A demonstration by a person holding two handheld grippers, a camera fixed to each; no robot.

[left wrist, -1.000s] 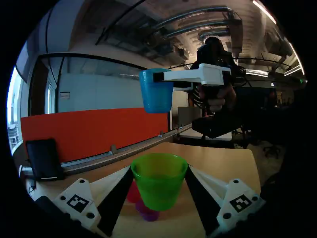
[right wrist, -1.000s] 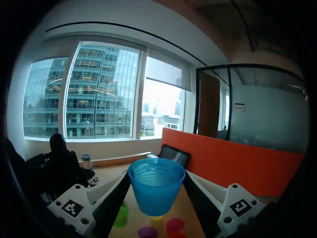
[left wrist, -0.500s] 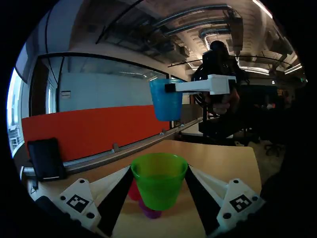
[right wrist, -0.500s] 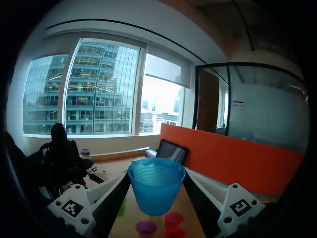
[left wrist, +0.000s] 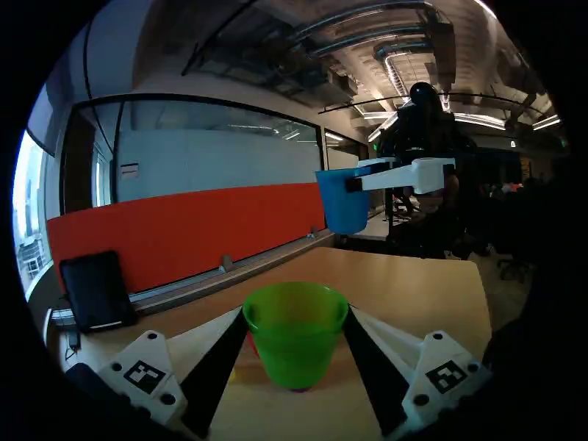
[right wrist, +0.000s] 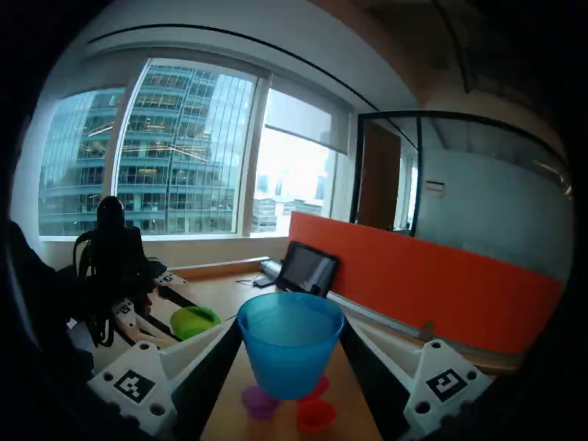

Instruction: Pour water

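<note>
Left gripper view: clamping green cup (left wrist: 295, 334) upright between both fingers of left gripper (left wrist: 294, 325), low over wooden table (left wrist: 411, 279). Right gripper view: squeezing blue cup (right wrist: 290, 353) upright on both sides with right gripper (right wrist: 290, 332), above small purple cup (right wrist: 257, 402) and small red cup (right wrist: 316, 415) standing on table. Seen from left gripper view, held higher than green cup, well apart from it, over far side of table.

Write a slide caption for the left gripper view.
Left gripper holds a green cup above the table; farther off, the right gripper holds a blue cup.
</note>
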